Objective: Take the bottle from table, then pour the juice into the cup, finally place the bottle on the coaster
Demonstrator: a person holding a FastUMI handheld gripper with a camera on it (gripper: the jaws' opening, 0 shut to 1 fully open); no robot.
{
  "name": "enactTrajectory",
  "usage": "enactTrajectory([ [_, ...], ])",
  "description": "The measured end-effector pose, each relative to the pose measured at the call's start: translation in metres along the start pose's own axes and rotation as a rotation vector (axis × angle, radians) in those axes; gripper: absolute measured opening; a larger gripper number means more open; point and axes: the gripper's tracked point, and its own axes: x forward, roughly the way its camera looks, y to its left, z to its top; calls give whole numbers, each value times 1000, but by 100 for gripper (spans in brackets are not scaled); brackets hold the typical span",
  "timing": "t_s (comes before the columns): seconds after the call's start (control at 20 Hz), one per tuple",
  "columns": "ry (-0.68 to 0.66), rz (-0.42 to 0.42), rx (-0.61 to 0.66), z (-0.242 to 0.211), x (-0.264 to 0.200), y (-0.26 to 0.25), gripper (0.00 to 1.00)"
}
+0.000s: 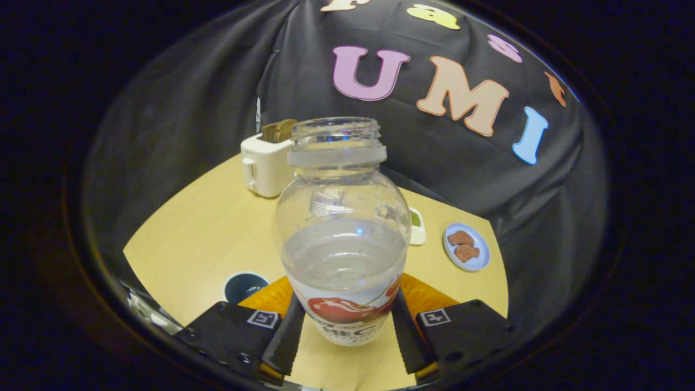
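Note:
My gripper (347, 331) is shut on a clear plastic bottle (343, 228), with both fingers pressing its lower labelled part from left and right. The bottle stands upright, has no cap and is roughly half full of clear liquid. Just behind its base an orange ribbed thing (270, 296), which looks like the cup, shows on both sides of the bottle; its middle is hidden. A dark round coaster (244, 285) lies on the table to the left of it, just beyond my left finger.
On the yellow table (206, 228), a white toaster (266, 165) with bread in it stands at the back, behind the bottle. To the right lie a small white dish (417, 225) with something green and a blue plate (467, 247) with brown pieces.

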Motion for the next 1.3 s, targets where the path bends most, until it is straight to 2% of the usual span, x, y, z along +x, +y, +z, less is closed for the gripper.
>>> enactTrajectory([
  [0.45,-124,75,260,32,53,-14,79],
  [0.7,-164,103,380,20,98,-22,79],
  [1.0,-158,56,369,-14,149,-26,79],
  [1.3,-152,31,332,-40,175,-21,79],
])
